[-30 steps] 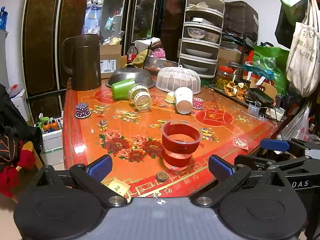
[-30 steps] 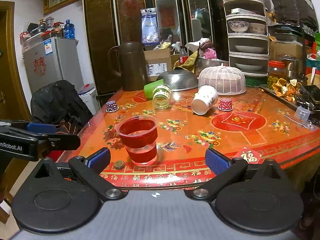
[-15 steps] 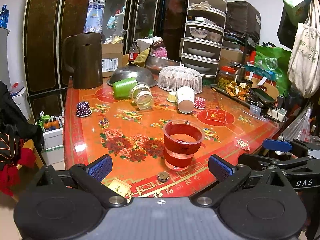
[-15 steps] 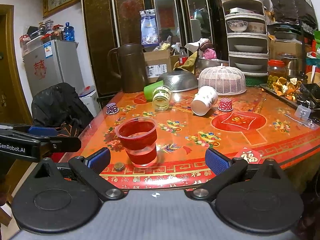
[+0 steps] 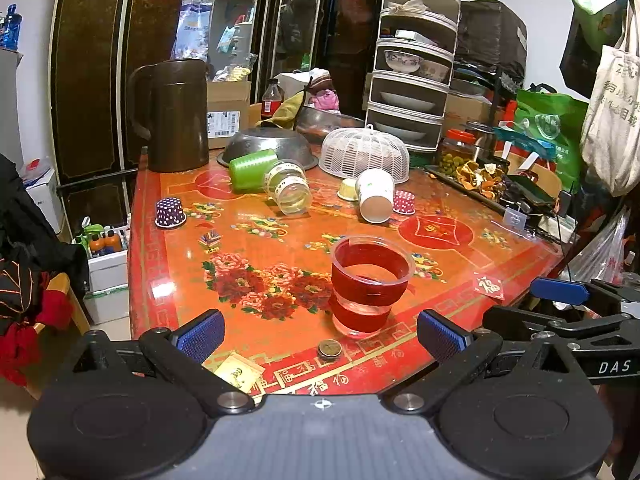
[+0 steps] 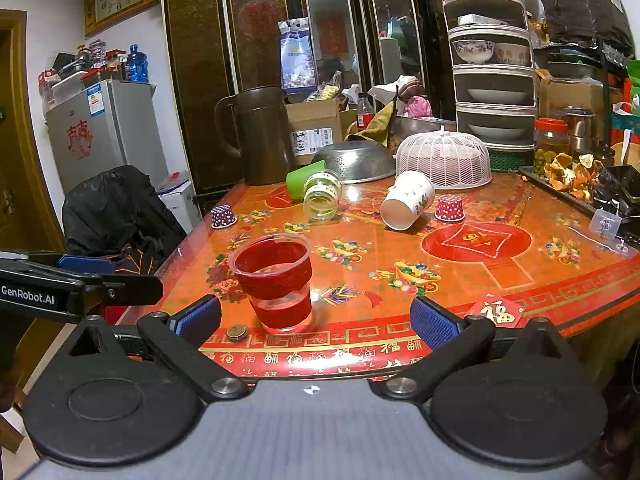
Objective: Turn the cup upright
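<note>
A clear plastic cup with red bands (image 5: 370, 286) stands upright near the table's front edge, also in the right wrist view (image 6: 276, 282). Farther back a white paper cup (image 5: 375, 196) (image 6: 408, 205), a clear jar (image 5: 289, 192) (image 6: 322, 196) and a green cup (image 5: 250, 169) (image 6: 300, 178) lie on their sides. My left gripper (image 5: 320, 334) is open and empty, just short of the red cup. My right gripper (image 6: 316, 320) is open and empty, at the table's edge, with the red cup just beyond its fingers.
A coin (image 5: 329, 347) lies in front of the red cup. A brown jug (image 5: 176, 116), a metal colander (image 5: 266, 146), a white mesh food cover (image 5: 365, 152), small dotted cups (image 5: 170, 212) and a tiered dish rack (image 5: 414, 68) stand at the back.
Both grippers have drifted slightly; the red cup sits a little lower and closer in both views. Nothing was grasped.
</note>
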Action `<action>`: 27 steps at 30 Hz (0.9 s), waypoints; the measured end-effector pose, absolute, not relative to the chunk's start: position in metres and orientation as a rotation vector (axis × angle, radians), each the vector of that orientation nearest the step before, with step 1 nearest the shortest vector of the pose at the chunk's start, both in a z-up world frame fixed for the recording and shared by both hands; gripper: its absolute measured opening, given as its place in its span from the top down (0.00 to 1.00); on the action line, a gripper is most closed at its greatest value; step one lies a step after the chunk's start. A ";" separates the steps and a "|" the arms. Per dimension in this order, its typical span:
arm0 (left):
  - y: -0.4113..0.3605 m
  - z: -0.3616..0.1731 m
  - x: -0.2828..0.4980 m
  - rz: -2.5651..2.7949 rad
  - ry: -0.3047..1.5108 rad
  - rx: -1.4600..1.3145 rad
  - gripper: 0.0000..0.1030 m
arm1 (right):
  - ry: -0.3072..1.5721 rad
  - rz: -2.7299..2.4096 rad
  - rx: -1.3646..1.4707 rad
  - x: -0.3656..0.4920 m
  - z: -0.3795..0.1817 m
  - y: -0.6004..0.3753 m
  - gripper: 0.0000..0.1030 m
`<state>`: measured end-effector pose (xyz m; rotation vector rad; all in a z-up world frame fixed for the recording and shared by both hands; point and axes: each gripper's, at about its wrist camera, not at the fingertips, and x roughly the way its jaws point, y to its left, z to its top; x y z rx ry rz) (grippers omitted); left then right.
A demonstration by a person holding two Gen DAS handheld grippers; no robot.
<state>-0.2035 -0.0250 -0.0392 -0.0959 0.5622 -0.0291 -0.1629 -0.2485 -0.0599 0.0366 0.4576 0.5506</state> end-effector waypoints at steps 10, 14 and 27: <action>-0.024 -0.041 -0.202 -0.023 0.577 -0.108 0.00 | 0.456 0.552 0.038 -0.163 -0.060 -0.249 0.01; -0.024 -0.041 -0.202 -0.022 0.577 -0.107 0.00 | 0.456 0.553 0.038 -0.163 -0.060 -0.249 0.01; -0.024 -0.042 -0.201 -0.024 0.580 -0.106 0.00 | 0.455 0.542 0.034 -0.161 -0.061 -0.249 0.01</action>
